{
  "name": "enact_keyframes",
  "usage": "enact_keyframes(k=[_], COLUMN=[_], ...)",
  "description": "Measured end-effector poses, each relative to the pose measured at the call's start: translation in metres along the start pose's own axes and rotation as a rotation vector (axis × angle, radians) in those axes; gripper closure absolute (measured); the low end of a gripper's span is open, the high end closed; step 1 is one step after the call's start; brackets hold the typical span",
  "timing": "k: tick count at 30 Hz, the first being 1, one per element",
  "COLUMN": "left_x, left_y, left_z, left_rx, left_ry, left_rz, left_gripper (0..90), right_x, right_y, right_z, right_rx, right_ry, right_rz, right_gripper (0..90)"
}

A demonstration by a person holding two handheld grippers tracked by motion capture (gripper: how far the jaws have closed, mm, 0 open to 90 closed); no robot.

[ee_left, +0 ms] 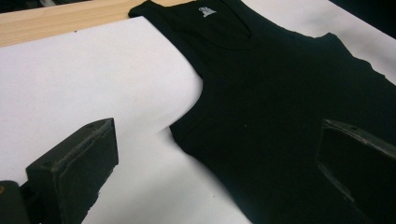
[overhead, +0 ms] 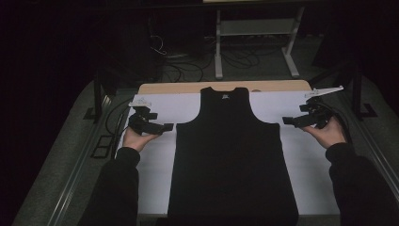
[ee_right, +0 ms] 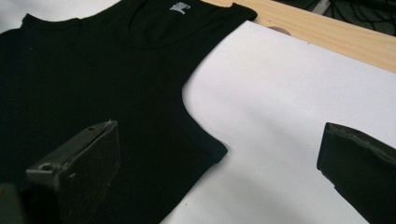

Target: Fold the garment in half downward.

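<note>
Two tools wide open, empty, flanking black tank top (overhead: pixel 231 155)

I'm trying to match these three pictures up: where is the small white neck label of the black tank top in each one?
High view: neck label at top centre, inside the collar.
Left gripper view: top, just right of centre.
Right gripper view: top, just left of centre.
Shared landmark: the table's wooden edge behind the collar.

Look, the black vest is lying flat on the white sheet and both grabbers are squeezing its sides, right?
Not quite. The black vest does lie flat on the white sheet, but neither grabber is squeezing it. The left gripper and right gripper are open, apart from the cloth, as the high view shows.
</note>
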State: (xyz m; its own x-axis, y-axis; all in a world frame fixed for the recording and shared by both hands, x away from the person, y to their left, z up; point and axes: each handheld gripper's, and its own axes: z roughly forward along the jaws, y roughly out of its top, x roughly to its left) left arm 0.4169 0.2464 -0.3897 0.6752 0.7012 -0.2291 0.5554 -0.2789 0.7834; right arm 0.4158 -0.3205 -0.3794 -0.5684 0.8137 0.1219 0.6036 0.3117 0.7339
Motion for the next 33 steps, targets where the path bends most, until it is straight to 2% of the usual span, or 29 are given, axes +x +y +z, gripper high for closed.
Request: enact_keyframes(k=[7, 11, 15, 18, 22, 33], left_x=[0.002, 0.003, 0.004, 0.006, 0.009, 0.014], left_y=[-0.001, -0.001, -0.003, -0.004, -0.008, -0.012], left_z=[0.009, 0.015, 0.020, 0.023, 0.031, 0.045], left_rx=[0.013, 0.017, 0.022, 0.024, 0.038, 0.045], left_ry=[-0.006, -0.004, 0.011, 0.010, 0.004, -0.002], left_rz=[-0.024, -0.040, -0.038, -0.040, -0.063, -0.078], left_gripper=[0.0, 0.0, 0.0, 0.0, 0.0, 0.0], right_x=[-0.001, -0.001, -0.002, -0.004, -0.006, -0.009], right_y=[-0.001, -0.002, -0.002, -0.003, -0.005, -0.012], right_z=[0.007, 0.010, 0.010, 0.012, 0.016, 0.032], right_rx=[0.014, 0.030, 0.031, 0.032, 0.034, 0.058], right_ry=[0.010, 0.011, 0.010, 0.011, 0.011, 0.018], right_rz=[0.020, 0.016, 0.017, 0.021, 0.029, 0.042], right_gripper=[0.0, 0.0, 0.0, 0.0, 0.0, 0.0])
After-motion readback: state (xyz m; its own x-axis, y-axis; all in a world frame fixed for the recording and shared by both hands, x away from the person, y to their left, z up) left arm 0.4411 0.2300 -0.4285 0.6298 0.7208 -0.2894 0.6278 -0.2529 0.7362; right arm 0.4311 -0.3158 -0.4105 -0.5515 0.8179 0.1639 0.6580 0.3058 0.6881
